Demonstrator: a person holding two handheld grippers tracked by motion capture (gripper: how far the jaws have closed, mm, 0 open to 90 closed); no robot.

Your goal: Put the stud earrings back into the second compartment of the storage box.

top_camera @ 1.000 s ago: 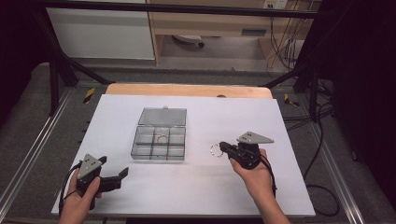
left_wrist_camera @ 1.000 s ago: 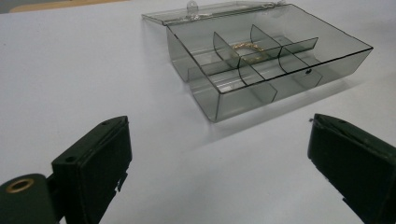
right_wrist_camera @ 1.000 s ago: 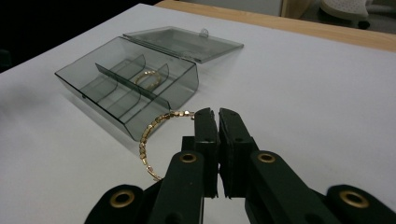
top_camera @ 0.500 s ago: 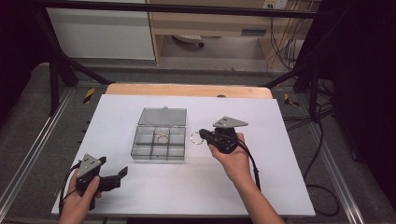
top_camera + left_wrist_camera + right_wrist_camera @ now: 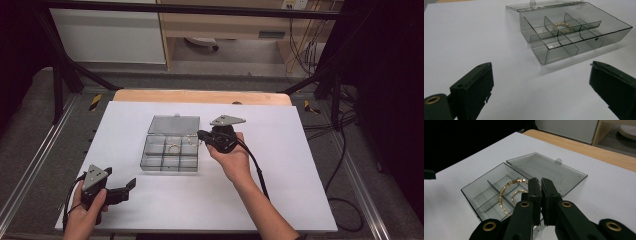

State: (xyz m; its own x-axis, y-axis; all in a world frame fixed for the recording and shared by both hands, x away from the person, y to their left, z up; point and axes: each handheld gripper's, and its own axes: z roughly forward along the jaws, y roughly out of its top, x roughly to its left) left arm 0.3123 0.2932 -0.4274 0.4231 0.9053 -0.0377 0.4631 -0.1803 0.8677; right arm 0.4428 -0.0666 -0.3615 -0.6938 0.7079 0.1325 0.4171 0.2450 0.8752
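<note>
Lab: framed rig (image 5: pixel 60 75), trailing cables (image 5: pixel 345 150)

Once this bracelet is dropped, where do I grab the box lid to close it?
Probably the small tab at the middle of the lid's free edge, approached from the far side. The lid lies flat open on the table, so its edges offer little to pinch. The right gripper holds the bracelet; the left gripper is open.
</note>
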